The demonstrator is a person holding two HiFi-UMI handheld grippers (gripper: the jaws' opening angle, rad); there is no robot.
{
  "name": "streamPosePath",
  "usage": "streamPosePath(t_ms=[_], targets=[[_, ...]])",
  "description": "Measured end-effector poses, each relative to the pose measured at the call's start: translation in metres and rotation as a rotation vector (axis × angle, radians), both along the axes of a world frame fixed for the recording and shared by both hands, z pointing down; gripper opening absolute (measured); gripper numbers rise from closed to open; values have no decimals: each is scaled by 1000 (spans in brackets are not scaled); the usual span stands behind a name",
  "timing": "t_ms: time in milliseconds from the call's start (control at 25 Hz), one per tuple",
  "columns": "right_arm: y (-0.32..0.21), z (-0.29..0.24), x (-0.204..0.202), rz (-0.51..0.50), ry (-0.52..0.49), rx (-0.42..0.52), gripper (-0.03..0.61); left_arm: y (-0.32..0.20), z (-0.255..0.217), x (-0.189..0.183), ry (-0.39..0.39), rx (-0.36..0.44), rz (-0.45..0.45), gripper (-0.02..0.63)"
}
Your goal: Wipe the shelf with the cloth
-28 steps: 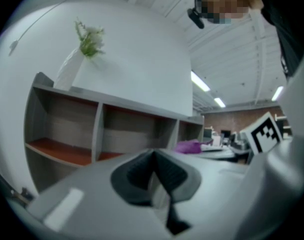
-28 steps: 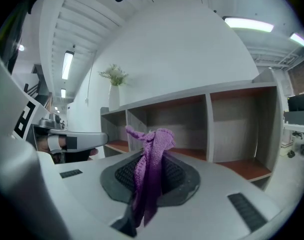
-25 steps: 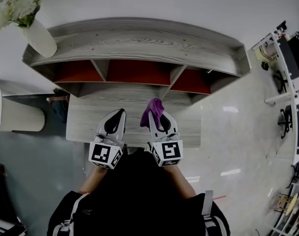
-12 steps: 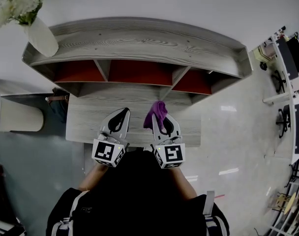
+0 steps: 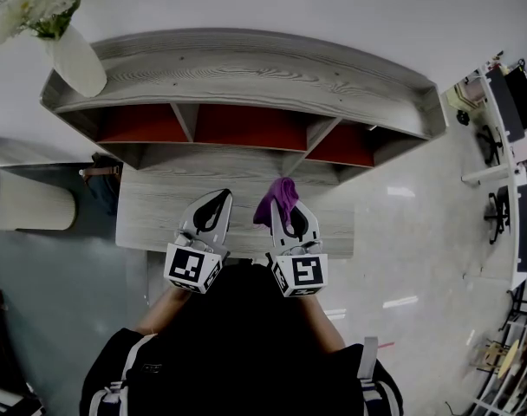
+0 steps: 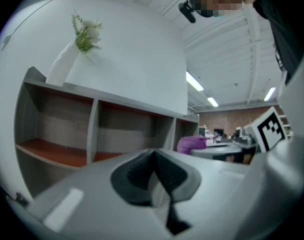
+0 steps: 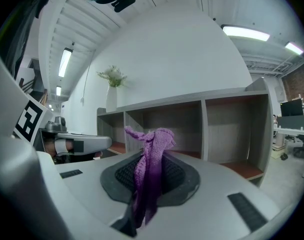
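A grey wooden shelf unit (image 5: 246,72) with red-floored compartments (image 5: 246,128) stands against the white wall, above a lower grey ledge (image 5: 151,206). My right gripper (image 5: 285,199) is shut on a purple cloth (image 5: 278,196), which sticks up out of its jaws (image 7: 151,159) in front of the middle compartment. My left gripper (image 5: 213,202) hovers beside it over the ledge, jaws shut with nothing between them (image 6: 154,176). The purple cloth (image 6: 192,144) also shows to the right in the left gripper view.
A white vase (image 5: 77,59) with greenery stands on the shelf's top at the left end. A white round bin (image 5: 34,206) sits left of the ledge. Desks and office chairs (image 5: 510,146) stand at the far right on the glossy floor.
Both grippers have shifted slightly right and a little forward along the ledge; the cloth stays clamped in the right one.
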State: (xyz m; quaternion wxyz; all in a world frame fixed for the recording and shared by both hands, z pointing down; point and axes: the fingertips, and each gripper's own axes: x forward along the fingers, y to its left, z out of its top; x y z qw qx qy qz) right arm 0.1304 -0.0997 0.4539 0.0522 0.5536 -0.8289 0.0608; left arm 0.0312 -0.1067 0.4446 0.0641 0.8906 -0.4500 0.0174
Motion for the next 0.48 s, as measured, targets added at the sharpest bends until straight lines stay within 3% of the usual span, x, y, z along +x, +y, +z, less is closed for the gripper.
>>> streamPosePath(t_ms=[480], targets=[[0,-5,-8,0,-14,0,49,4,1,-3,11,-2,3,3]])
